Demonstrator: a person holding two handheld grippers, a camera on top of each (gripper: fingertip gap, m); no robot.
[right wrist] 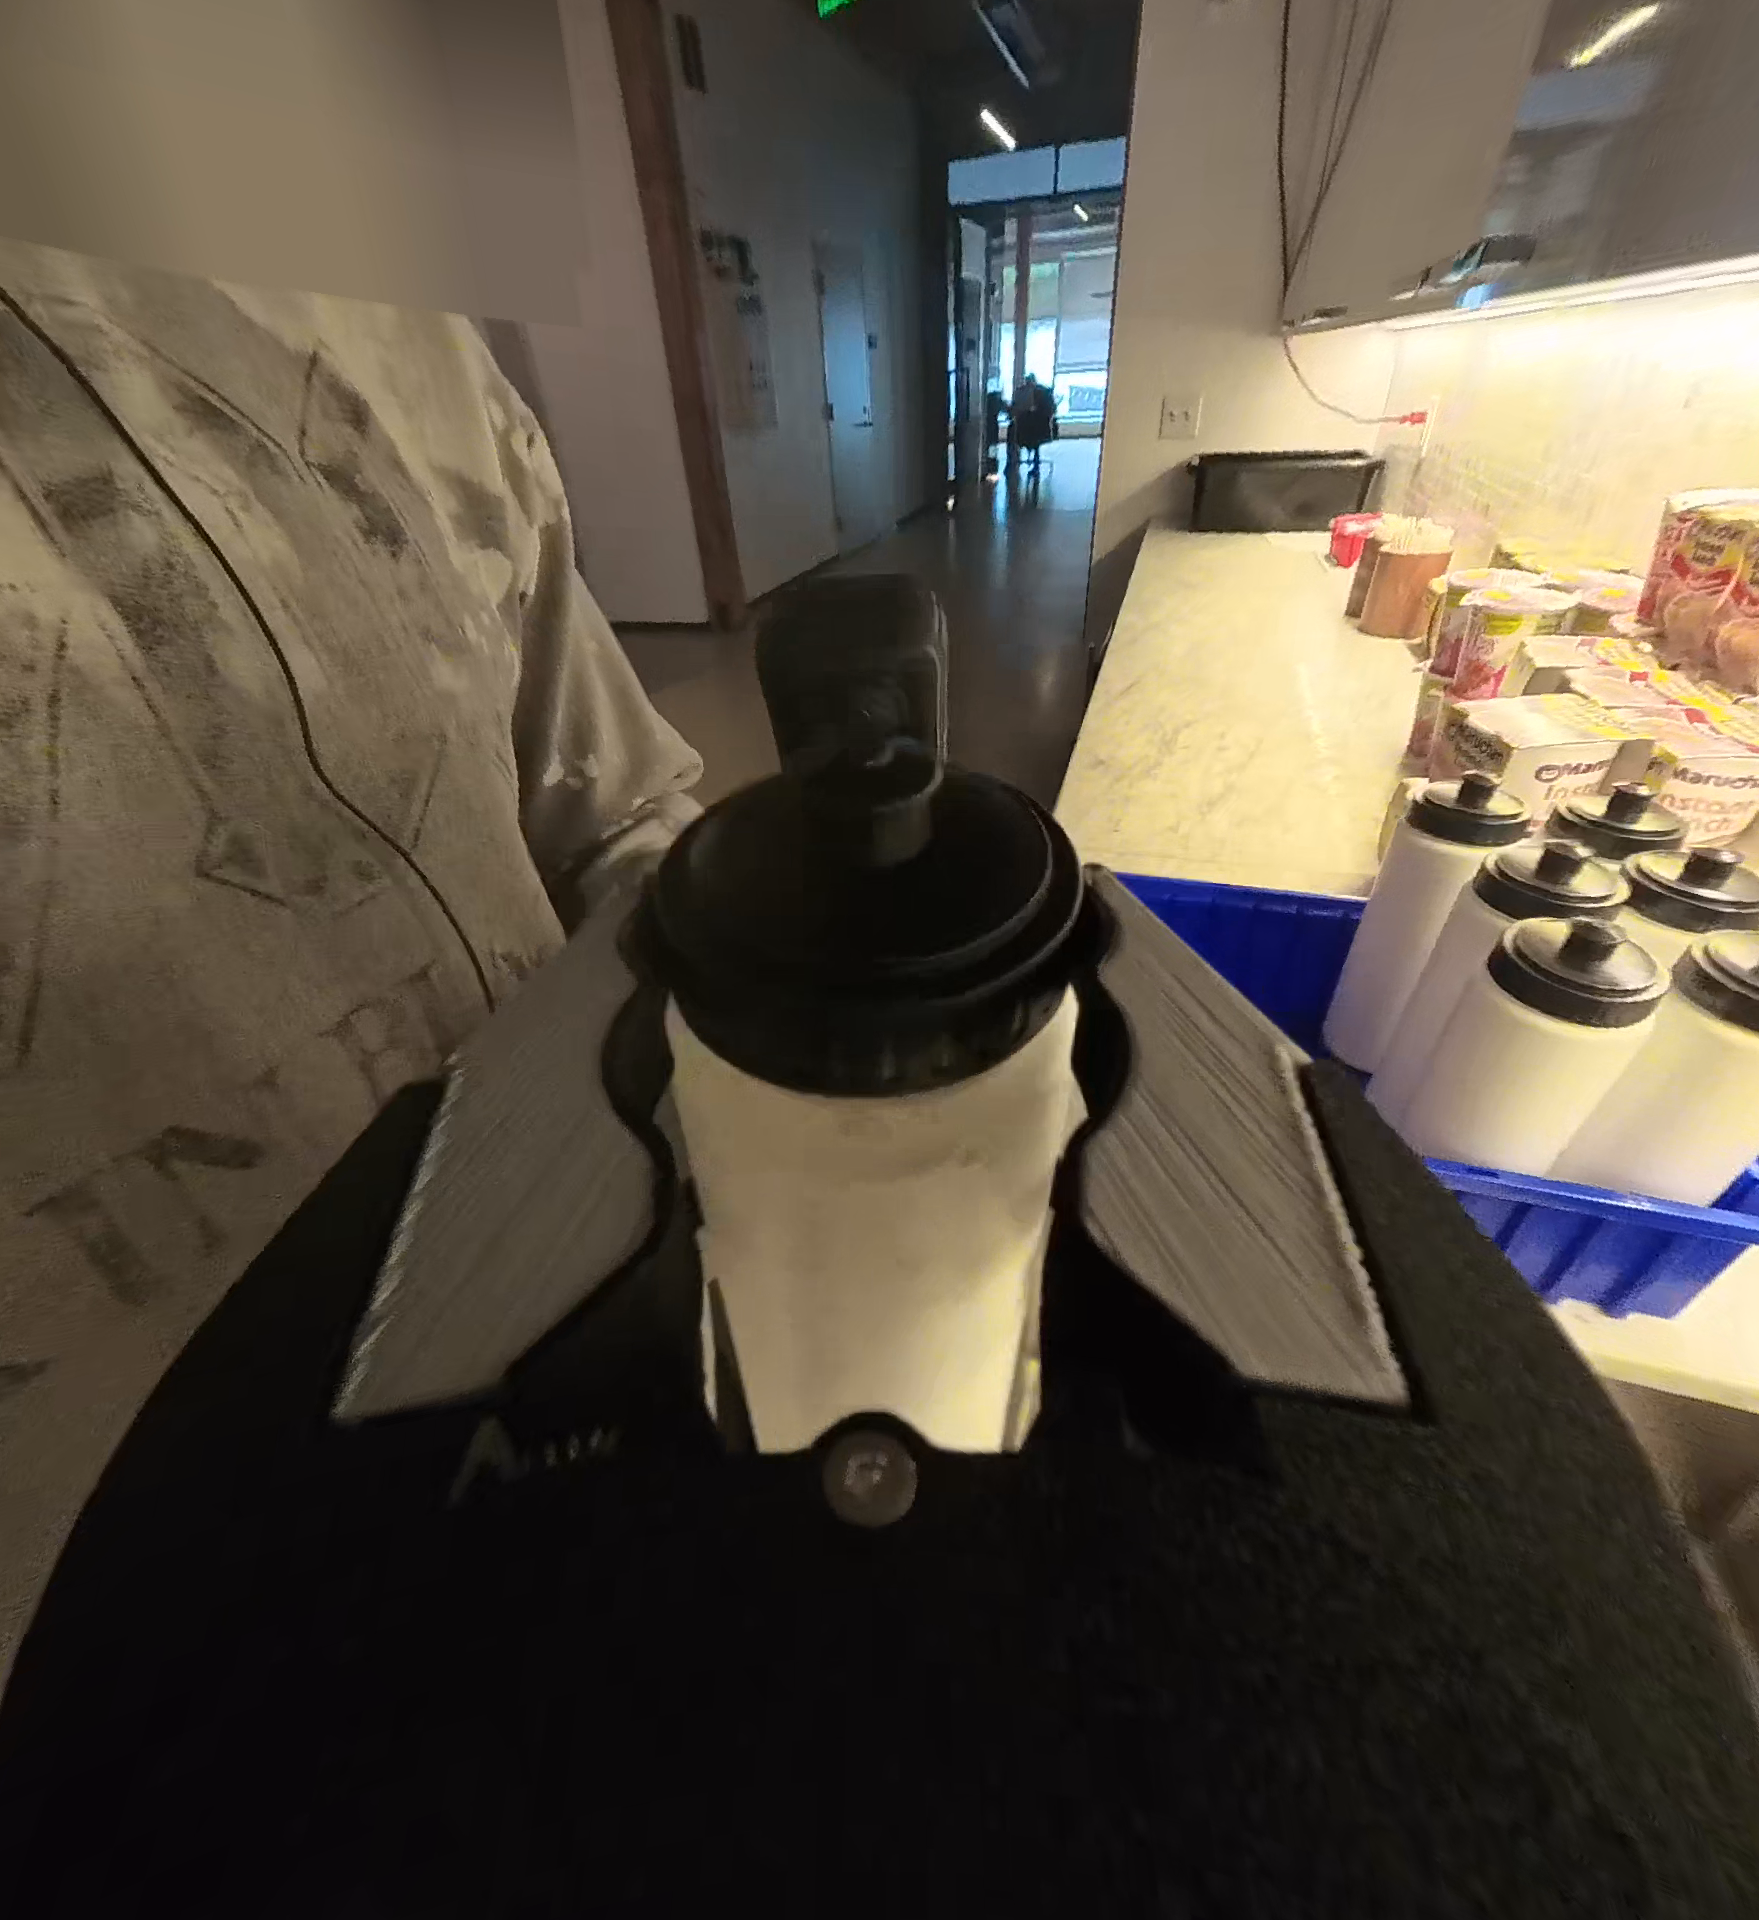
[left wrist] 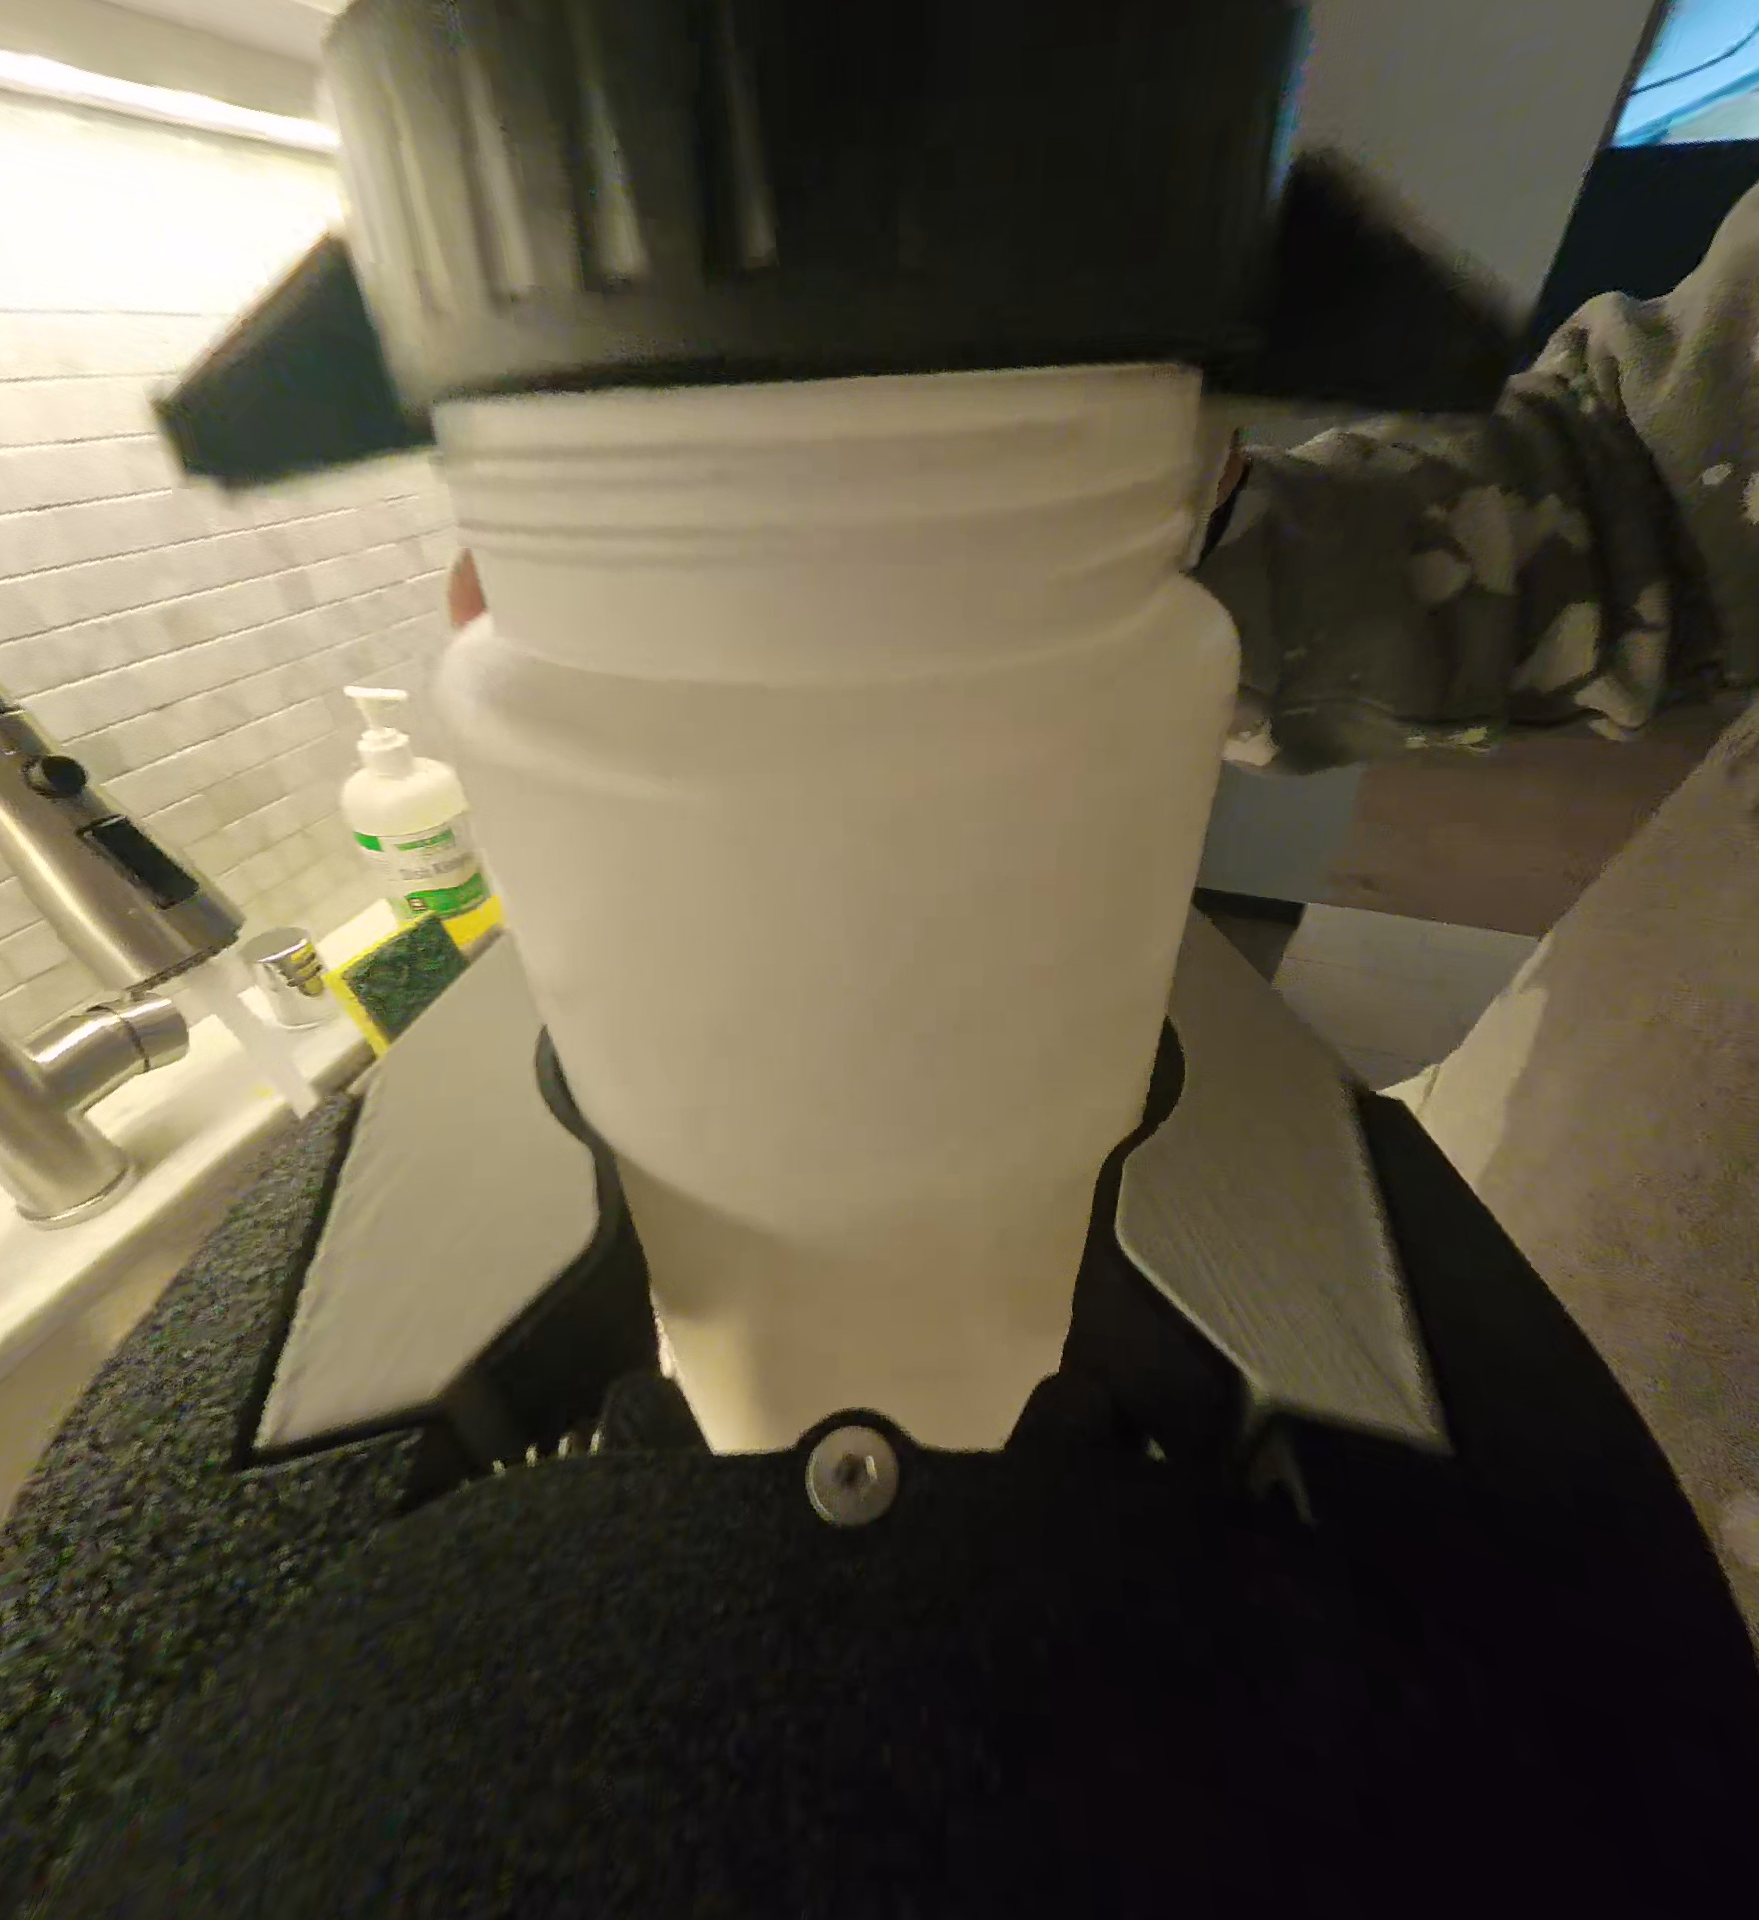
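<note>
Left wrist view shows your left hand-held gripper (left wrist: 859, 1091) closed around the body of a white bottle (left wrist: 833, 831), its fingers pressing both sides. A black ribbed cap (left wrist: 813, 177) sits over the threaded neck, and the dark fingers of the other gripper flank that cap. Behind on the left stand a steel faucet (left wrist: 54, 935), a pump soap bottle (left wrist: 402, 810) and a yellow-green sponge (left wrist: 402, 971) against the tiled wall.

Right wrist view shows your right hand-held gripper (right wrist: 864, 997) clamped just below and around the black spouted lid (right wrist: 859, 925) of the same white bottle, jaws narrowed to the bottle's width. To the right, a blue bin (right wrist: 1623, 1236) on the marble table (right wrist: 1218, 707) holds several matching capped bottles (right wrist: 1540, 1049), with noodle cups (right wrist: 1509, 623) stacked beyond. Your patterned shirt (right wrist: 179, 727) fills the left.
</note>
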